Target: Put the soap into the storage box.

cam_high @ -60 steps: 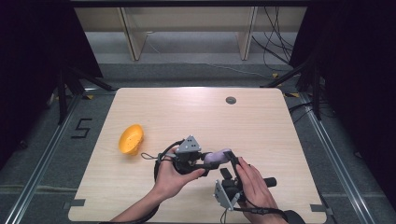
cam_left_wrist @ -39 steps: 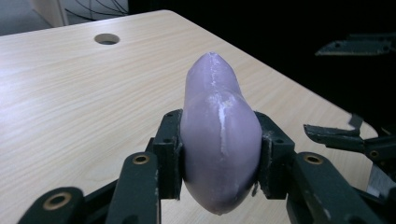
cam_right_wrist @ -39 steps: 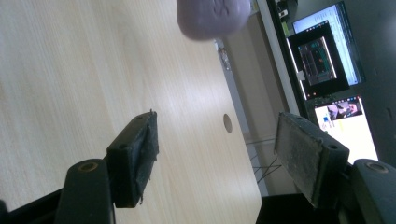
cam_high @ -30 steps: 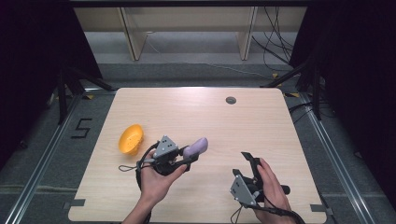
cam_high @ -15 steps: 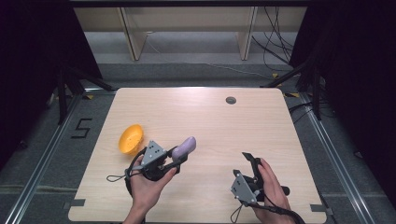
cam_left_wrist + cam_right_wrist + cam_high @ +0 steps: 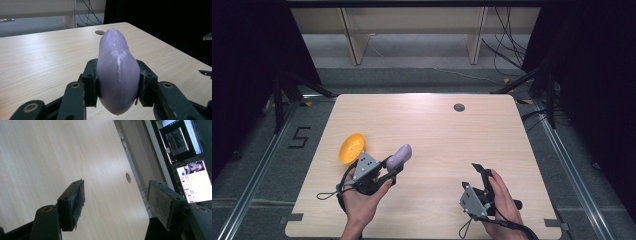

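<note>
High view shows our left gripper [image 6: 388,167] pinching the purple eggplant [image 6: 400,154] by its thick end above the table [image 6: 492,135], just right of the orange bowl [image 6: 351,148]. Its long axis points up-right, toward the far edge. Our right gripper [image 6: 478,172] has its 2 jaws spread, holding nothing.

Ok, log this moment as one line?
left gripper: shut on pale purple eggplant-shaped toy | right gripper: open, empty | orange plastic bowl: on wooden table

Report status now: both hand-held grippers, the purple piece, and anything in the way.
Left hand-held gripper shut on purple piece, beside orange bowl. Right hand-held gripper open, nothing between pads. Nothing between piece and bowl.
</note>
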`<state>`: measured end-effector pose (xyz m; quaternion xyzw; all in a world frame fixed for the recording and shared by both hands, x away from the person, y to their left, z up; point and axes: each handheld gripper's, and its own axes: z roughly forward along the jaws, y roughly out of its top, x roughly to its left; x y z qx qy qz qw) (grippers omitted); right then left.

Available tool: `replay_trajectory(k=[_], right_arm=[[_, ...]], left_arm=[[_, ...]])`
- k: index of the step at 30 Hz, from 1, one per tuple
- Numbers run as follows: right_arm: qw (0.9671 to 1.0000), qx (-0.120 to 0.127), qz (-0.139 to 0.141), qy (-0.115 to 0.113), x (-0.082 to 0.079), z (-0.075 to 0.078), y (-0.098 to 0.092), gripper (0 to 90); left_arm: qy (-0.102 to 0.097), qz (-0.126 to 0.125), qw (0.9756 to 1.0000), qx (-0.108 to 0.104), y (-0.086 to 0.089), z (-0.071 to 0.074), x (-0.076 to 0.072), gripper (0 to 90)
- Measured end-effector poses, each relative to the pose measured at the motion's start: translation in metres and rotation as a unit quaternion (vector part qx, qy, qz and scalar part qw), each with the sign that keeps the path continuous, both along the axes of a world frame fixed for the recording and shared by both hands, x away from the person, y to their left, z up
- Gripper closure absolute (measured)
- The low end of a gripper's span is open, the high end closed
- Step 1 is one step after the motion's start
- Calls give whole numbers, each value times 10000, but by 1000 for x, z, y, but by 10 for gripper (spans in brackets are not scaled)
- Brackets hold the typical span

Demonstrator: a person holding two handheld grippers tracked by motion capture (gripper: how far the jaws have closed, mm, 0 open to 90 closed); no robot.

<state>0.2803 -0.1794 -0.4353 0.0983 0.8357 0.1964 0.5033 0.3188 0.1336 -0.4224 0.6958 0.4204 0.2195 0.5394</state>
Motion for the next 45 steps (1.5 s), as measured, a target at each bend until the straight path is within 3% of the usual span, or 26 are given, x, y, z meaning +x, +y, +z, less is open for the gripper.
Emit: replay_trajectory(k=[22,32,39,45], right_arm=[[10000,-48,-46,17,-1,-1,1,317],[9999,16,-66,93,-1,-2,1,317],[9999,78,-72,97,0,-3,1,317],[9999,25,-79,86,0,-3,0,317]], left_arm=[[-178,513,9985,90,23,-1,-1,587],[-269,890,9956,82,36,-1,2,587],[-369,1110,9929,237,41,-1,3,587],[-372,1214,9918,171,45,-2,6,587]])
